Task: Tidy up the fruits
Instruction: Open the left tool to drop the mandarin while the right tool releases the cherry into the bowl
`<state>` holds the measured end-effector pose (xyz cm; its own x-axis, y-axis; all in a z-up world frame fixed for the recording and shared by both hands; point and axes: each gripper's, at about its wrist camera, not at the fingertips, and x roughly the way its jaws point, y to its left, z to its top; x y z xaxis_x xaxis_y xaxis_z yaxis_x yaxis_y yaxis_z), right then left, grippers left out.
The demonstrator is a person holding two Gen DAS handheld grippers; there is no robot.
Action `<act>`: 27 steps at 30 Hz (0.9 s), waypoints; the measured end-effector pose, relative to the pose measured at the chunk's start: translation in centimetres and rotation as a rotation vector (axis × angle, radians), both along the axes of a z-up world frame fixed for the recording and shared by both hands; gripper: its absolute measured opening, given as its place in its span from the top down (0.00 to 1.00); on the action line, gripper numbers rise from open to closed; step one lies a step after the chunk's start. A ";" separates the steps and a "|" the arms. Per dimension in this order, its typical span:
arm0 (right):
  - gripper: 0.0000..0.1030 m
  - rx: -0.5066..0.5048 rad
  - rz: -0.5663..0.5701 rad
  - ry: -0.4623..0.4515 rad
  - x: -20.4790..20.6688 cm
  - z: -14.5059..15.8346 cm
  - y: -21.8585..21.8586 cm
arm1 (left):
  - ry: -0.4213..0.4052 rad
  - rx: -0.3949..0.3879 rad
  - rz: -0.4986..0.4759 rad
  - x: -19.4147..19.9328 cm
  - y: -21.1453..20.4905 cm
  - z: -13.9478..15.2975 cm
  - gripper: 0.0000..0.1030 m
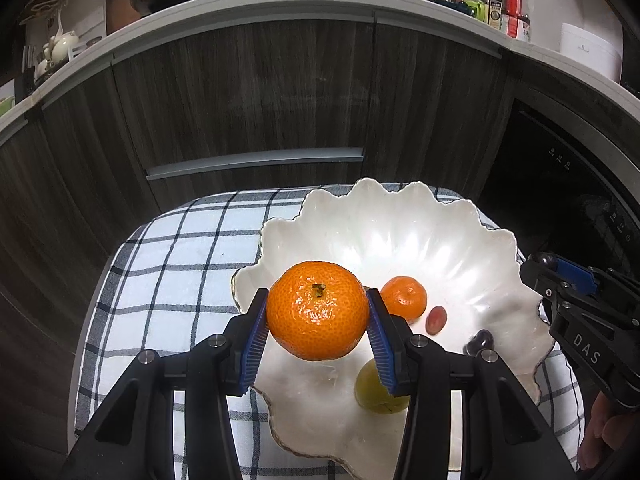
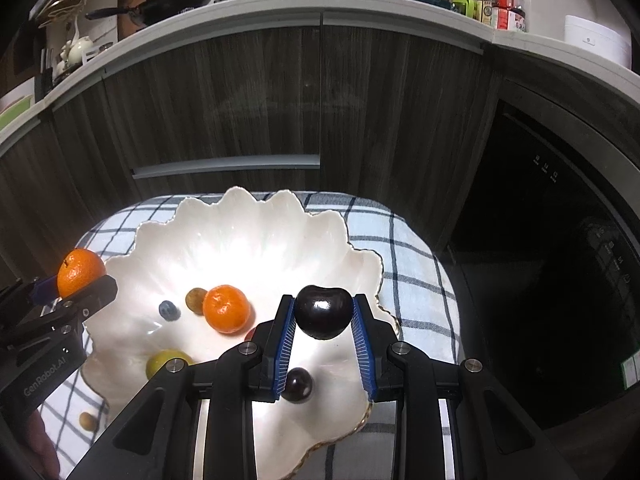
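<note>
The left hand-held gripper (image 1: 318, 336) is clamped on a tangerine (image 1: 317, 311) above the bowl's (image 1: 400, 216) 8 o'clock edge. The right hand-held gripper (image 2: 323, 328) pinches a cherry (image 2: 323, 312) over the bowl at 4 o'clock. Several fruits already lie inside; a small one (image 2: 87, 421) remains on the cloth (image 1: 160, 280).

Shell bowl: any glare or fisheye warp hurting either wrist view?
Left wrist view: glare washes out the shell bowl centre; the countertop edge bows from fisheye; the mandarin stays sharp. Right wrist view: same blown-out bowl; the held cherry carries specular highlights; corners vignette dark.
</note>
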<state>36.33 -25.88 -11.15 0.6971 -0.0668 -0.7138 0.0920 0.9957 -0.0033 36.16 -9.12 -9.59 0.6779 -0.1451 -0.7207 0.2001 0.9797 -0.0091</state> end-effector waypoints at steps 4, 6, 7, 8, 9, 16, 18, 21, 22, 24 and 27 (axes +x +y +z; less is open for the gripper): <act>0.71 0.002 -0.003 0.019 0.4 -0.6 -0.1 | 0.009 0.006 0.003 0.1 0.0 -0.5 0.55; 0.71 0.001 -0.006 0.027 0.5 -0.8 -0.2 | 0.017 0.007 0.004 0.2 -0.1 -0.7 0.55; 0.71 -0.001 -0.007 0.031 0.6 -0.9 -0.2 | 0.022 0.007 0.004 0.2 -0.1 -0.8 0.55; 0.71 -0.002 -0.008 0.034 0.6 -1.0 -0.2 | 0.026 0.007 0.004 0.3 -0.1 -0.9 0.55; 0.71 -0.003 -0.009 0.038 0.7 -1.1 -0.2 | 0.028 0.007 0.004 0.2 -0.1 -1.0 0.55; 0.68 -0.009 -0.012 0.054 0.7 -1.3 -0.3 | 0.041 0.029 -0.014 -0.1 -0.6 -1.1 0.54; 0.54 -0.012 -0.013 0.054 0.7 -1.2 -0.3 | 0.028 0.031 -0.011 -0.2 -0.7 -0.9 0.39; 0.33 -0.001 -0.022 0.033 0.3 -0.8 -0.5 | -0.012 0.037 -0.008 -0.7 -0.6 -0.1 0.31; 0.31 0.000 -0.025 0.029 0.2 -0.7 -0.6 | -0.015 0.039 -0.007 -0.7 -0.7 0.0 0.30; 0.31 0.004 -0.029 0.027 0.1 -0.5 -0.6 | -0.025 0.045 0.000 -0.8 -0.6 0.4 0.26; 0.26 0.005 -0.039 0.023 -0.2 -0.3 -0.7 | -0.038 0.048 0.008 -1.0 -0.5 0.9 0.19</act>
<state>36.11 -26.54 -11.45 0.6771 -0.0902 -0.7303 0.1307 0.9914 -0.0012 35.14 -9.58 -8.67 0.7062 -0.1052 -0.7001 0.1914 0.9804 0.0458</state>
